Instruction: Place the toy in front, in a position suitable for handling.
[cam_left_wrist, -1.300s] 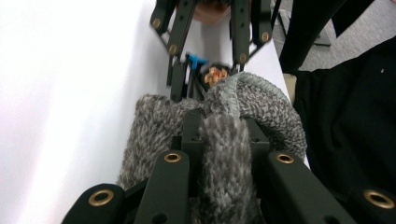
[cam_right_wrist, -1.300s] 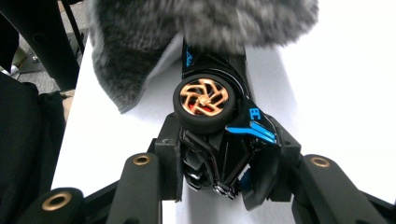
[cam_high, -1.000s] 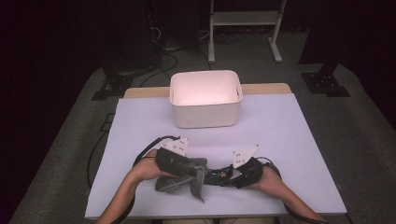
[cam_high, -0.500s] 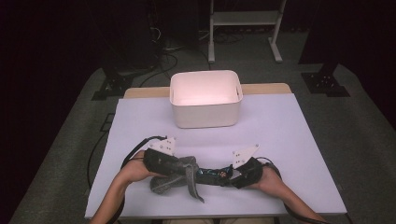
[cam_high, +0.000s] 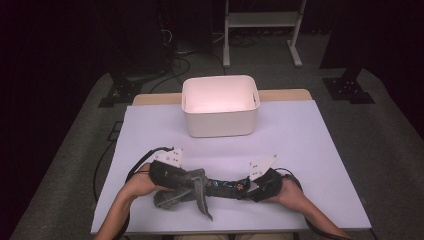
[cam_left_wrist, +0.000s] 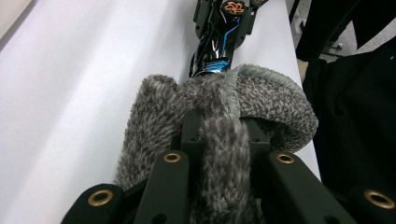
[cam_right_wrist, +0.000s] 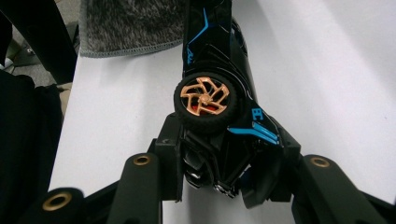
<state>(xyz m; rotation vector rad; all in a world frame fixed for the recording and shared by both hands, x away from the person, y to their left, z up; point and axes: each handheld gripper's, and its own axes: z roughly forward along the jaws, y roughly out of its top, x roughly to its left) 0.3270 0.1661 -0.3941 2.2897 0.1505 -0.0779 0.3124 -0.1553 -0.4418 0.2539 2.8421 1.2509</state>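
the toy car (cam_high: 226, 187) lies near the front edge of the counter (cam_high: 310, 150), well in front of the white bin (cam_high: 220, 106) and slightly to the bin's own centre line. its long axis runs side to side, parallel to the bin's long front wall, and spans the gap between the two claws.

the right claw (cam_high: 250, 189) is closed on one end of the toy car; in the right gripper view the jaws press on the body from both sides just behind a wheel with an orange rim (cam_right_wrist: 205, 99), and the car (cam_right_wrist: 219, 88) extends straight away from the claw (cam_right_wrist: 224, 161) along the jaw axis. the right hand (cam_high: 290, 192) lies low, forearm entering from the counter's front edge, claw pointing toward the left claw.

the left claw (cam_high: 192, 184) is closed on a fold of the grey towel (cam_high: 180, 192), which bunches around the car's other end. in the left gripper view the towel (cam_left_wrist: 219, 112) rises between the jaws and wraps over them, with the car (cam_left_wrist: 219, 42) directly ahead, touching the cloth. the left hand (cam_high: 137, 182) is also low, claw pointing at the right claw.

judgement: the work in hand is wiping the car with the towel. the next stroke runs along the car's long axis, from the left claw toward the right, while the right claw anchors the car. the bin stands well apart, behind both.
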